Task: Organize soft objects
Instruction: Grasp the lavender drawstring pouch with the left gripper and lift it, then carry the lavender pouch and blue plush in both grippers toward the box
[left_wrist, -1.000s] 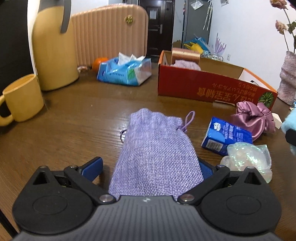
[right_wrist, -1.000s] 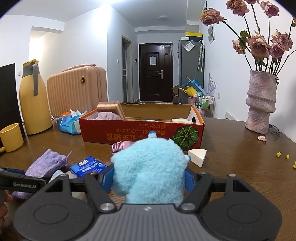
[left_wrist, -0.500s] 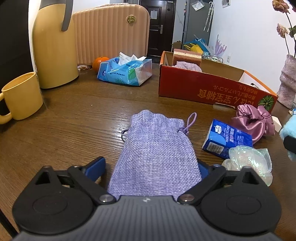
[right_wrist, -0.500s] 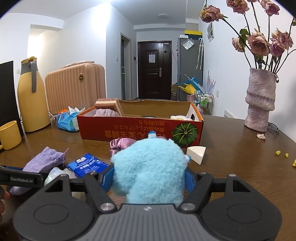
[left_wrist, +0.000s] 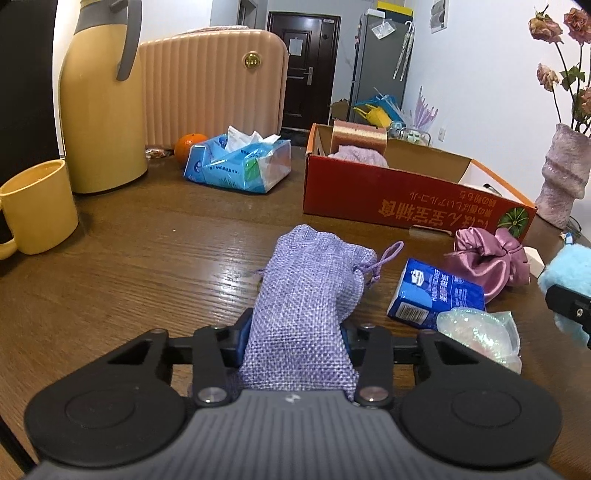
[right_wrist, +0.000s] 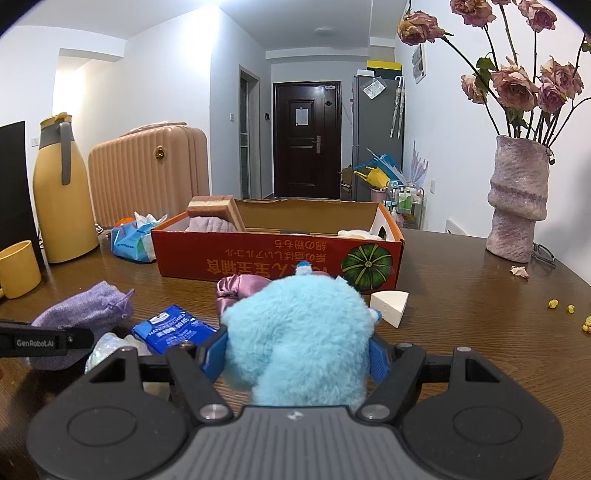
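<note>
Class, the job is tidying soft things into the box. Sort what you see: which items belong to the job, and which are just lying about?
Job: lilac pouch, blue plush toy, pink satin pouch, red cardboard box.

Lying about: yellow mug, yellow flask, orange, vase, suitcase.

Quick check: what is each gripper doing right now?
Left gripper: jaws just closed onto the purple pouch.
Right gripper: shut on the blue plush toy.

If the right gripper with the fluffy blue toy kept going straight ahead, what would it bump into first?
Probably the pink satin pouch, lying right behind the blue plush toy that the right gripper holds. Just past it stands the red cardboard box. Depth is hard to judge here.
</note>
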